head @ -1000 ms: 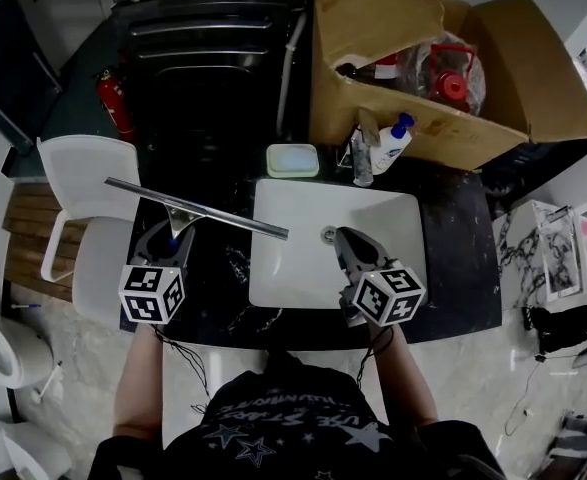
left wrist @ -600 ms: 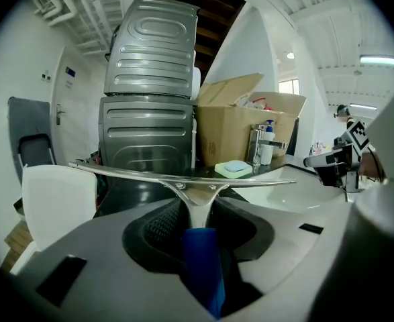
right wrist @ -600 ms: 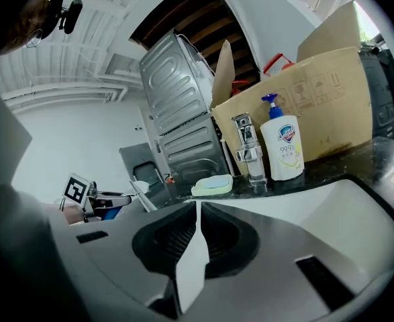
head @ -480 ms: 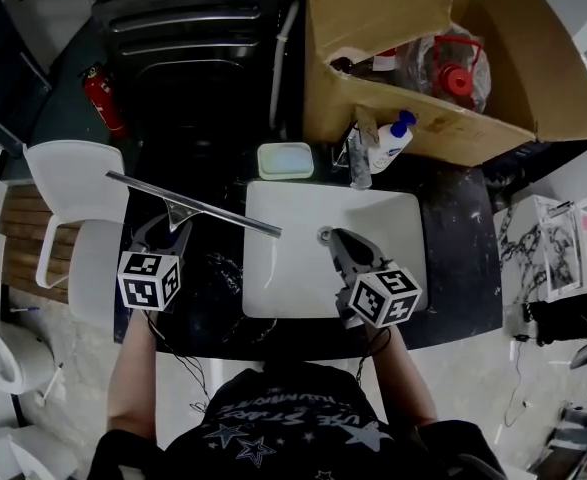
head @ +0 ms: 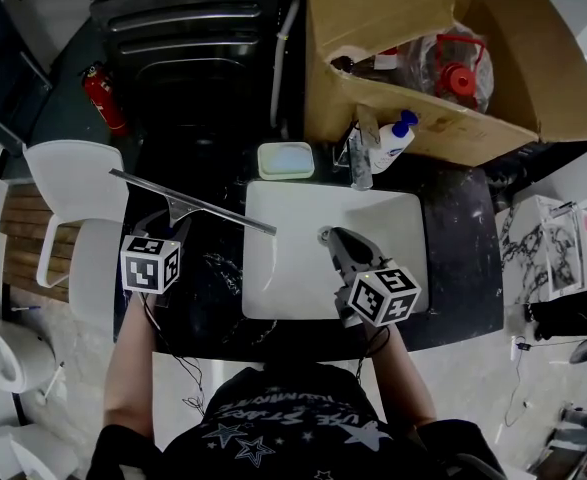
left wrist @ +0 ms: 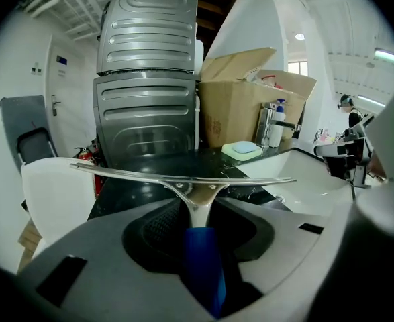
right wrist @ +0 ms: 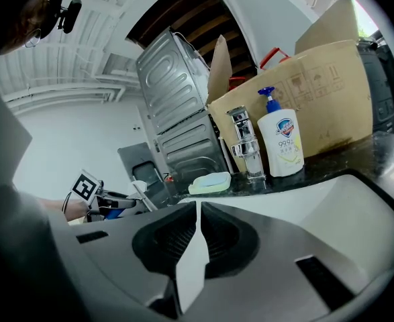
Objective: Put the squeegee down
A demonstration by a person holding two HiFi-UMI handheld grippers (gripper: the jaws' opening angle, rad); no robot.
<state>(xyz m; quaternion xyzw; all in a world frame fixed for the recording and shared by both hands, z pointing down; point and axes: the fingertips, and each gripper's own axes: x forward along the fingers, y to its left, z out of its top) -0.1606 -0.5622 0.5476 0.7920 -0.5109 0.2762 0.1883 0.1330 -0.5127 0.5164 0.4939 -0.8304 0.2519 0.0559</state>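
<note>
Two tools: left tool (head: 168, 230) clamped on blue handle (left wrist: 200, 247); right tool (head: 335, 240) closed, empty.
Place: squeegee (head: 188, 206) above surface (head: 213, 293) left edge, not yet down.
Handling: probably light, stiff; handle grip best.

Squeegee (head: 193, 203): narrow silver metal blade bar on a flared metal neck, with a blue handle (left wrist: 202, 267). The handle is clamped between the jaws of the left tool (head: 170, 226). The blade bar lies crosswise ahead of the jaws, roughly level. In the head view it spans from above the white chair (head: 73, 183), across the dark counter (head: 213, 288), to the left rim of the white sink (head: 273, 288). Contact with the counter cannot be determined
</note>
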